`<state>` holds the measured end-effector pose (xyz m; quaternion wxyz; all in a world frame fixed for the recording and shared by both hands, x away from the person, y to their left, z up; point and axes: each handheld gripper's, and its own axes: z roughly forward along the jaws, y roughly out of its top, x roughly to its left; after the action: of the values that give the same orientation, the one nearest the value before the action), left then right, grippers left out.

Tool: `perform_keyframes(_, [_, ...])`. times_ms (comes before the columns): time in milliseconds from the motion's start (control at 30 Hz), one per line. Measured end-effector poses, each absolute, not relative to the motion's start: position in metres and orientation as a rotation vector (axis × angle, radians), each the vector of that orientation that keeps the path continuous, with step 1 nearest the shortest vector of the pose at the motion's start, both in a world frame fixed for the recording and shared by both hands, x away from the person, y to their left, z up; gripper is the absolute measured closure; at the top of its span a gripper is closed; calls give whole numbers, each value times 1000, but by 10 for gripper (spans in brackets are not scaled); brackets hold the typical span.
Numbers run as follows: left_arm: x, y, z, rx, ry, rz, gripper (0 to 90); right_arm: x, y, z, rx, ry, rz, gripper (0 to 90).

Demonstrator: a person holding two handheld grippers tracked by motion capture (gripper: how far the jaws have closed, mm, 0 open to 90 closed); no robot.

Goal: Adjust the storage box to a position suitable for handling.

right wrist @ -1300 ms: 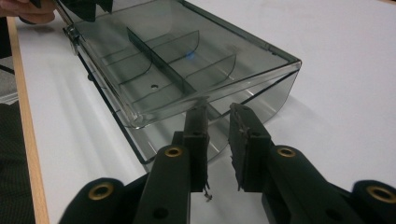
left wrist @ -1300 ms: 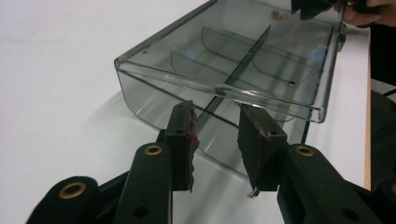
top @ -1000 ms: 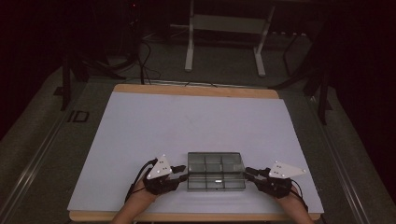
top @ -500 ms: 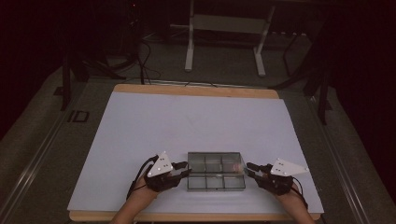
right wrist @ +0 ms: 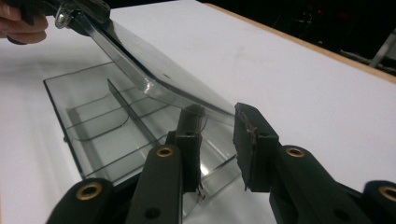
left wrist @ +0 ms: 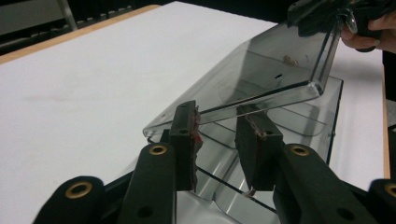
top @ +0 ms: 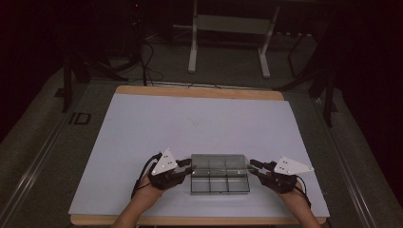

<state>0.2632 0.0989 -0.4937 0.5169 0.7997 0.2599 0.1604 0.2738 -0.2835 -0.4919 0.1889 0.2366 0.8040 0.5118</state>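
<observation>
Both hand-held grippers, left (top: 186,165) and right (top: 252,167), pinch opposite ends of the unlabelled clear box's (top: 220,181) raised lid (top: 219,161).

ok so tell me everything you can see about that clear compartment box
The box is smoky see-through plastic, a shallow tray split by dividers into empty compartments. Its hinged lid is tilted up, half open. It sits on the white table near the person's edge, with the left gripper and right gripper at the lid's two ends.
</observation>
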Motion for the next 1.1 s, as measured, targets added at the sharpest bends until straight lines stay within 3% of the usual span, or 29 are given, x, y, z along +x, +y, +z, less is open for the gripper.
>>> perform_keyframes(633, [277, 94, -483, 1878, 669, 462, 754, 285, -278, -484, 688, 2180, 1439, 784])
perform_keyframes(1100, [288, 90, -487, 1856, 736, 475, 759, 299, -269, -488, 749, 2142, 1419, 768])
